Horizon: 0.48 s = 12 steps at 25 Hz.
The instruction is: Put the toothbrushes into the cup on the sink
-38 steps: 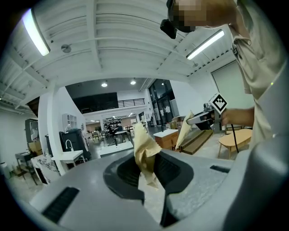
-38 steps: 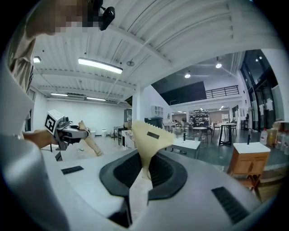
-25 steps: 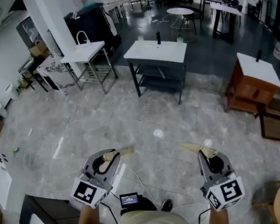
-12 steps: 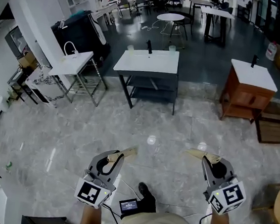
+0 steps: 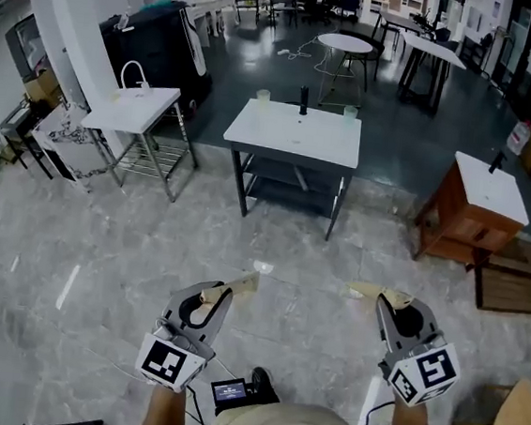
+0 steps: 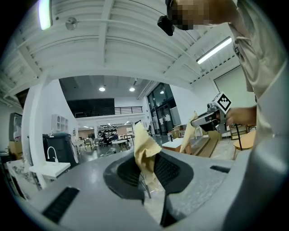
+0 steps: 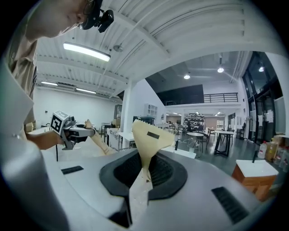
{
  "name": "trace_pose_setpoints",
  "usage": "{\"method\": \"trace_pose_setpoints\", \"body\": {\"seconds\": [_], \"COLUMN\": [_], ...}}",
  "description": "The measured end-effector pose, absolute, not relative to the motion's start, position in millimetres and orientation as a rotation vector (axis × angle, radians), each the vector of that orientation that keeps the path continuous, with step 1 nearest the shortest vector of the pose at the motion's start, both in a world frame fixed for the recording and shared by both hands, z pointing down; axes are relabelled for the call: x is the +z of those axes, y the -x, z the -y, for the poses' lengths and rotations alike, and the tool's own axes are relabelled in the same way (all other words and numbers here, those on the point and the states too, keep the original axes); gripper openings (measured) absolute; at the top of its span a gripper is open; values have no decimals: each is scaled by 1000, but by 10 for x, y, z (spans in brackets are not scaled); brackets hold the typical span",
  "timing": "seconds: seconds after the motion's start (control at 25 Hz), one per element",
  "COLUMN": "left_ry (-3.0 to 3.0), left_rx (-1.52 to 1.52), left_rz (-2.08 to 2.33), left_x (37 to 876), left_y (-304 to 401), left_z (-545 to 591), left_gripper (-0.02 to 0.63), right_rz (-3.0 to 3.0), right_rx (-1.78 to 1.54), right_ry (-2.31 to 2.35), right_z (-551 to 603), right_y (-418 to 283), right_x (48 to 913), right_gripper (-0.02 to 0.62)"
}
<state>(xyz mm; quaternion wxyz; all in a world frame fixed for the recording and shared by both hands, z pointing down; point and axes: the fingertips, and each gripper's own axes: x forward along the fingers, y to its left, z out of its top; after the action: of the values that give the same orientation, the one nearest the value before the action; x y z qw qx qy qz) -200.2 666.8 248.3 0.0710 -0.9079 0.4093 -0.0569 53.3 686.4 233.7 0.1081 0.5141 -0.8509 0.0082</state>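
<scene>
Well ahead of my left tongs (image 5: 242,284) and right tongs (image 5: 368,290), both closed empty, stands the sink (image 5: 283,131) with cup (image 5: 263,95); left nearer.

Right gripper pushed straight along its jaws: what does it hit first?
Nothing near: bare floor ahead of the right gripper, then probably the white sink table. Depth is unclear.

Three sinks (image 5: 135,108) (image 5: 298,130) (image 5: 490,188), two cups (image 5: 263,94) (image 5: 351,112), two grippers (image 5: 211,296) (image 5: 390,300), two beige packets (image 5: 239,284) (image 5: 366,289).

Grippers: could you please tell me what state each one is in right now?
Left gripper: closed, holding nothing.
Right gripper: closed, holding nothing.
</scene>
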Motion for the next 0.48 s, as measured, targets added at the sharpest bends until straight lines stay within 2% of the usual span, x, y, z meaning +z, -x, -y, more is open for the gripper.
{"method": "trace_pose_setpoints", "body": {"seconds": [0.48], "left_ry": [2732], "left_rx": [-87], "left_rz": [-1290], "left_x": [2483], "left_y": [2639], "left_z": [-5867], "left_gripper": [61], "right_rz": [2514], "right_rx": [-8], "right_ry": [-1418], "right_z": [-5815], "right_y": [226], "right_x": [2277], "right_gripper": [31]}}
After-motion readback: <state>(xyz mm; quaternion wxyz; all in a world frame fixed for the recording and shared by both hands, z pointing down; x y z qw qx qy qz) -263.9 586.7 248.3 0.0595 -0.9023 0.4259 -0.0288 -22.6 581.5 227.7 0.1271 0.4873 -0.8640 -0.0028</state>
